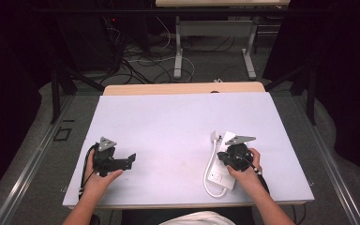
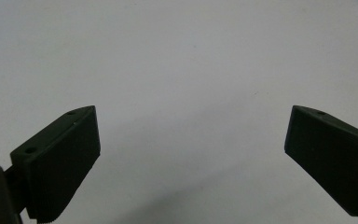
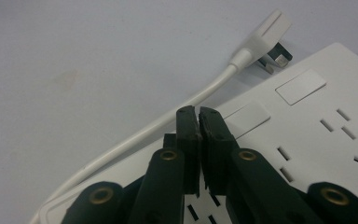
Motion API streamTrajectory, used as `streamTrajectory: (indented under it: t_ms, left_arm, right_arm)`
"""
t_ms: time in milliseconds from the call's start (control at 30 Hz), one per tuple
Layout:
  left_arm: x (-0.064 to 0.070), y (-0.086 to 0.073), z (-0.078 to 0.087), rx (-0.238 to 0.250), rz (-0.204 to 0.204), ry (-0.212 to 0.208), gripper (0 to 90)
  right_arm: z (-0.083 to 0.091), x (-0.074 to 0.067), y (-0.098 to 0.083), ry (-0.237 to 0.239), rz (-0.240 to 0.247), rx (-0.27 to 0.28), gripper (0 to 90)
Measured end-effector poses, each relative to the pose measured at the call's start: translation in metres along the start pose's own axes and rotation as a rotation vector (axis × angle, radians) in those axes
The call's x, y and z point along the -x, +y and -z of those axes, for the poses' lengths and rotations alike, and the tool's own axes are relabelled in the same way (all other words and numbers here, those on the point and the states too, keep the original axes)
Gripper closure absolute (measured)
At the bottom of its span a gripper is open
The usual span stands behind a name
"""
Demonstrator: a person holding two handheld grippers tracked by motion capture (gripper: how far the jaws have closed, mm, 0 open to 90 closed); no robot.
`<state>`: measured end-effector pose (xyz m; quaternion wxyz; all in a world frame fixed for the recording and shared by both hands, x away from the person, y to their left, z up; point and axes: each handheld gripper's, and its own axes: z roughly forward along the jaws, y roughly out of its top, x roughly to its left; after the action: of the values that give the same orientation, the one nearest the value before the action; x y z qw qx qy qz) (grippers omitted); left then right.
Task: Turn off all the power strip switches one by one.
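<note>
Right gripper view: right gripper (image 3: 199, 112) jaws pressed together over strip (image 3: 317, 121), its lower part hidden; left gripper (image 2: 191, 154) jaws wide.

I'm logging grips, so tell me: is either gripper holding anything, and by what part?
Nothing is held. The right gripper is shut with nothing between its jaws, poised over the white power strip. The left gripper is open over the bare table.

My left gripper (image 2: 191, 154) stands with its jaws wide apart over the bare white surface (image 2: 177, 60), holding nothing.
</note>
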<state>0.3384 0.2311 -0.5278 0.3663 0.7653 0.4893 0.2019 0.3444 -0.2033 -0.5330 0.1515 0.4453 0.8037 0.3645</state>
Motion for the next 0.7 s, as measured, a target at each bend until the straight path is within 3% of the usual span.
streamTrajectory:
  t_ms: [700]
  left_arm:
    - [-0.0003, 0.0002, 0.0006, -0.006, -0.009, -0.002, 3.1]
  right_arm:
    - [-0.0014, 0.0022, -0.0017, 0.004, -0.006, -0.006, 90.0]
